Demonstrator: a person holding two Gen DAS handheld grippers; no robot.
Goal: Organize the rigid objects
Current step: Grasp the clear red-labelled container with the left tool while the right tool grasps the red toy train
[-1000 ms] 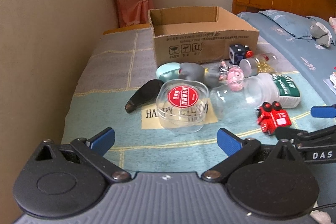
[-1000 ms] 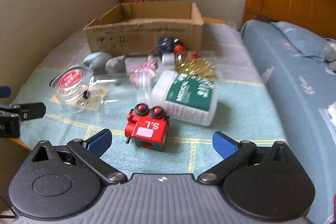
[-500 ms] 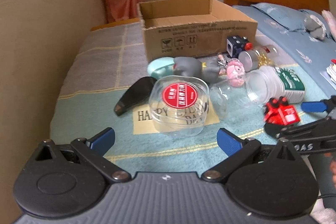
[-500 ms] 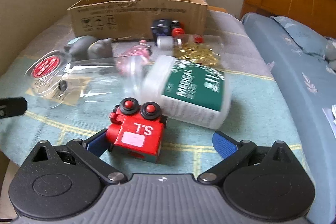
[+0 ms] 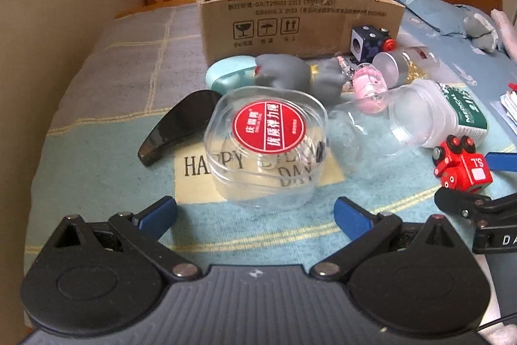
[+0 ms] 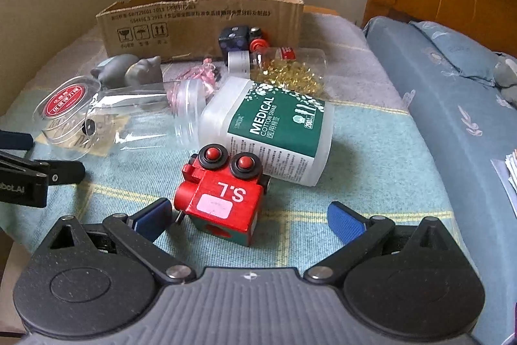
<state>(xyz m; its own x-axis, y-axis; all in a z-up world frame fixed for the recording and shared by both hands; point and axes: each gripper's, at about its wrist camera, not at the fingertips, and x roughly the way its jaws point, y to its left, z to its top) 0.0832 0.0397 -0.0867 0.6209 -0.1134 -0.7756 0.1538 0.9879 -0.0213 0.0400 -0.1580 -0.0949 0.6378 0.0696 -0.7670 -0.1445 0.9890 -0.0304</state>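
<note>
We hold both grippers low over the patterned cloth (image 5: 97,183), each spread wide and holding nothing. Our right gripper (image 6: 248,215) sits just in front of the red toy train (image 6: 223,196), which lies between its blue fingers (image 6: 344,220), nearer the left one, with the white cotton swab bottle (image 6: 274,134) touching the toy's far side. Our left gripper (image 5: 255,212) faces the clear plastic tub with the red round label (image 5: 268,147), which rests on a printed patch of the cloth, just beyond the fingertips. The open cardboard box (image 5: 290,21) stands at the far end of the cloth, and it looks like the place for these things. We judge the train to be hard, blocky and fairly light, painted smooth, so we would close on its flat red sides below the round black and red knobs, where the pads can sit square. The tub seems light and thin-walled, glossy and likely slippery, and it may flex or pop away if pinched hard, so a gentle grip across its rounded sides near the rim suits it better than a grip on the lid. A clear jar (image 6: 145,118) lies on its side between tub and bottle and could roll if nudged.
</note>
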